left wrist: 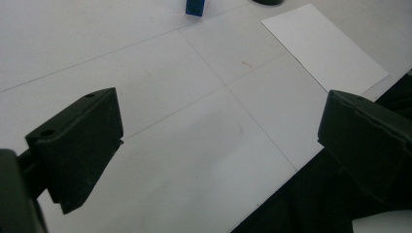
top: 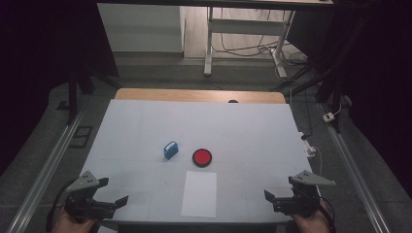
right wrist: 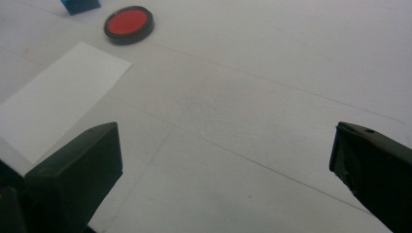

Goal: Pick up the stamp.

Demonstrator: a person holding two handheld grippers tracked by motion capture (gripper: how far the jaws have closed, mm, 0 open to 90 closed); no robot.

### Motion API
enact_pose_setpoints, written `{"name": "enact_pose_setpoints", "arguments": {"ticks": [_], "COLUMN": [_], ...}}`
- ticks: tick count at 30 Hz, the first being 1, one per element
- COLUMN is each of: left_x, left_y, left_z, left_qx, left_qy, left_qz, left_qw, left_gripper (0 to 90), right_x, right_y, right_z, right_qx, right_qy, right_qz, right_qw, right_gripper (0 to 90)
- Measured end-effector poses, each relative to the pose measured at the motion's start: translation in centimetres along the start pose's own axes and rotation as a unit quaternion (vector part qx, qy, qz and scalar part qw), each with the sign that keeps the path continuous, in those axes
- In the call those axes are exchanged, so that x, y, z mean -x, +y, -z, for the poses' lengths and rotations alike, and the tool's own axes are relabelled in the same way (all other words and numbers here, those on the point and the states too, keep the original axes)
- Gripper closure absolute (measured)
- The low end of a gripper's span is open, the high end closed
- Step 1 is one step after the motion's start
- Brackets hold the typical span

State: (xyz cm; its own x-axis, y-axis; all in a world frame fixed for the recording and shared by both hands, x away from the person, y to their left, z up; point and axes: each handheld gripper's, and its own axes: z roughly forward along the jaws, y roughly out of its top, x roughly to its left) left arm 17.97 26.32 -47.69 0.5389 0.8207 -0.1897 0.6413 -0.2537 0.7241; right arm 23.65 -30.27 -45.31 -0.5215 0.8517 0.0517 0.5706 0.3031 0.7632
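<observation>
A small blue box (top: 170, 150) and a red disc with a black rim (top: 201, 157) lie side by side near the middle of the white table (top: 243, 131). A white sheet of paper (top: 199, 193) lies just in front of them. My left gripper (top: 114, 196) rests at the near left corner, open, with nothing between its jaws (left wrist: 218, 121). At the near right corner my right gripper (top: 272, 196) is open too and holds nothing (right wrist: 226, 145). The right gripper view has the disc (right wrist: 128, 24), the box (right wrist: 80, 6) and the paper (right wrist: 60, 99) at its upper left.
The table's front edge runs close under both grippers. A wooden strip (top: 199, 95) borders the far edge. Metal rails (top: 46, 165) run along the floor on both sides, and a desk frame with cables (top: 243, 43) stands beyond the table.
</observation>
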Motion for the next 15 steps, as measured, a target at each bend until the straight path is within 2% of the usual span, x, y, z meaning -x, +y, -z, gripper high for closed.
{"name": "enact_pose_setpoints", "arguments": {"ticks": [3, 9, 12, 15], "left_x": [0.06, 0.01, -0.17, -0.22], "left_y": [0.04, 0.14, 0.16, 0.2], "left_z": [-0.06, -0.23, -0.27, -0.33], "left_qx": [-0.003, -0.009, -0.012, -0.015], "left_qy": [0.001, -0.001, -0.013, -0.015], "left_qz": [-0.002, -0.002, 0.001, 0.003], "left_qw": [1.0, 1.0, 0.9998, 0.9998], "left_gripper": [2.4, 1.4, 0.4, 0.4], "right_x": [0.06, 0.1, 0.08, 0.14], "right_y": [0.03, 0.03, 0.04, 0.01], "right_z": [-0.11, -0.22, -0.29, -0.22], "right_qx": [-0.003, -0.013, -0.016, -0.013], "right_qy": [-0.009, -0.001, 0.009, 0.016], "right_qz": [0.008, 0.007, 0.012, 0.011], "right_qw": [0.9999, 0.9999, 0.9998, 0.9997], "right_gripper": [0.0, 0.0, 0.0, 0.0]}}
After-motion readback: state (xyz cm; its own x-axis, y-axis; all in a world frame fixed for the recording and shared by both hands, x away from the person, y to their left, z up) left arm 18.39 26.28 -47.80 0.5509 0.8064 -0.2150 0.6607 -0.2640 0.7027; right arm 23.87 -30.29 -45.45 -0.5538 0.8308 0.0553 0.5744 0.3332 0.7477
